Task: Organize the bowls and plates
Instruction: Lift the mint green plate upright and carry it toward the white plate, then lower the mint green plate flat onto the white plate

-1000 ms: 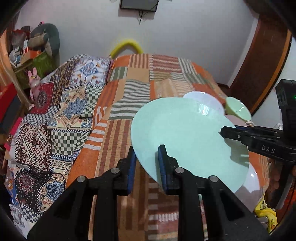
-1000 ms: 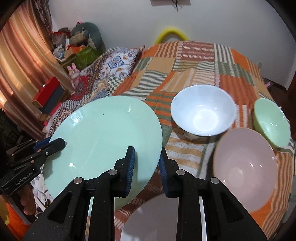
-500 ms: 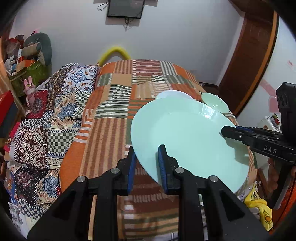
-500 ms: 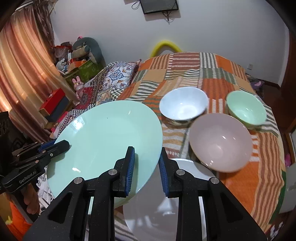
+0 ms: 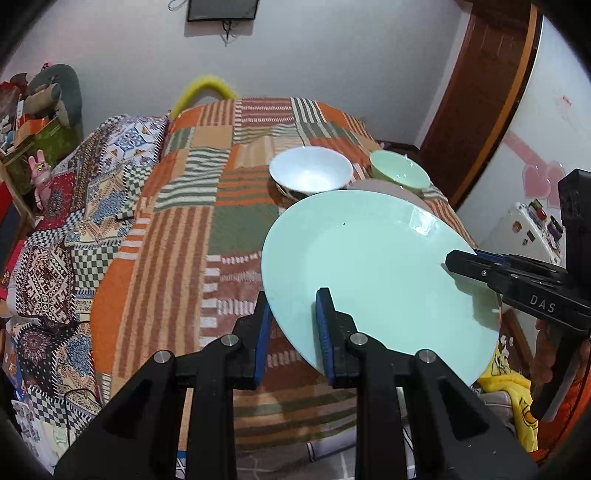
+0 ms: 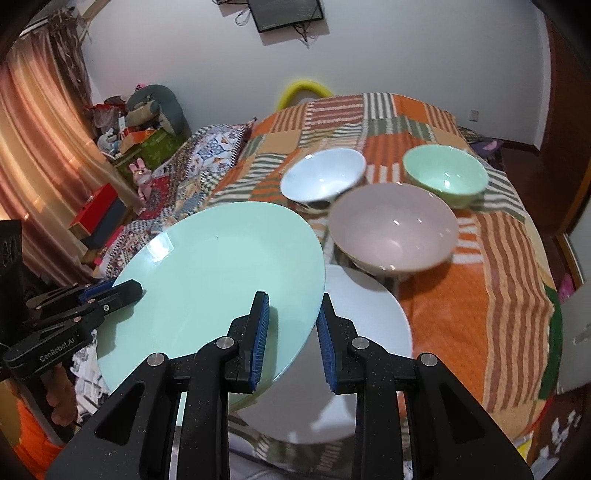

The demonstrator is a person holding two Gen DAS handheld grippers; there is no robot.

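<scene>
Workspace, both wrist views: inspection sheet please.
Surface: bed under orange striped patchwork quilt.
Job's things: large mint-green plate held tilted above the bed by both grippers; round white plate on the quilt, partly under it; pink bowl, white bowl and mint-green bowl upright beyond.
Clutter: nothing seen on the quilt.
Grippers: left gripper and right gripper each straddle the plate rim.
Cables: wires hang below wall screen.
Surroundings: curtain, plush toys, wooden door.
</scene>
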